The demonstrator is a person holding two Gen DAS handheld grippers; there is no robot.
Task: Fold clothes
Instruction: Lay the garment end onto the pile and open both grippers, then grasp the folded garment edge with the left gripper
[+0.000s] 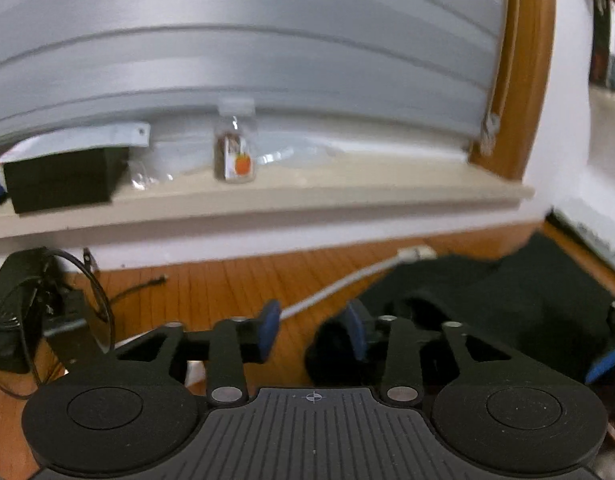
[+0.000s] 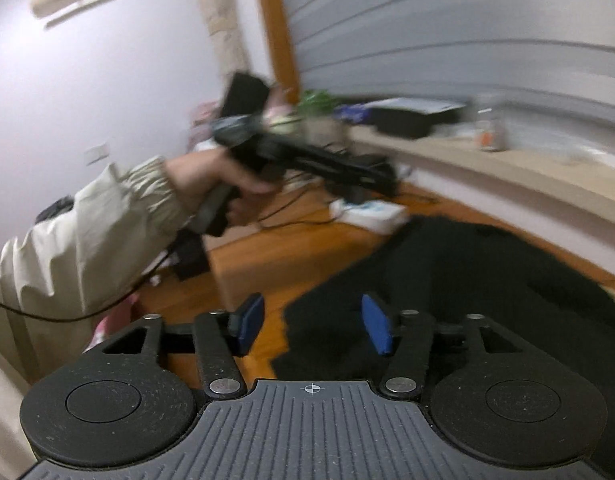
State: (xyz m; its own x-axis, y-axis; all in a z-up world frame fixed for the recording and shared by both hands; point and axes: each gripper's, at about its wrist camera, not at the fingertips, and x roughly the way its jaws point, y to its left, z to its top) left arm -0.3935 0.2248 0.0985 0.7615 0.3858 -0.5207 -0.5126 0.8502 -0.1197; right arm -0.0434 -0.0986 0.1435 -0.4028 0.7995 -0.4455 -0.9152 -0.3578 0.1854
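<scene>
- Between the blue pads of the left gripper (image 1: pixel 312 330): bare wooden floor (image 1: pixel 235 288) and a white cable (image 1: pixel 331 292) beyond; jaws parted, nothing clamped.
- Right-hand pad of that gripper just at the edge of a bunched lump of the black garment (image 1: pixel 507 304); contact not resolvable through the blur.
- Between the pads of the right gripper (image 2: pixel 313 324): near edge of the same black garment (image 2: pixel 467 280) plus a strip of floor; jaws apart, wider than the left pair, no cloth pinched.
- Black garment spread flat on the floor, rumpled; in the right wrist view reaching up and right toward the wall under the sill.
- Seen from the right wrist view: person's left hand (image 2: pixel 211 184) in a cream sleeve (image 2: pixel 87 232), wrapped round the handle of the other gripper, which sits above the floor to the left of the garment; heavily motion-blurred.
- White, flat object (image 2: pixel 367 212) on the floor just beyond the garment's far left corner; identity unclear.
- Pale window sill (image 1: pixel 307 196) along the wall, carrying a small clear jar (image 1: pixel 235 152) with an orange label mark and a black box (image 1: pixel 63 180) to its left.
- Grey slatted shutter (image 1: pixel 267 40) above the sill, wooden frame (image 1: pixel 523 60) on its right.
- Tangle of black cables and gear (image 1: pixel 31 308) at far left on the floor.
</scene>
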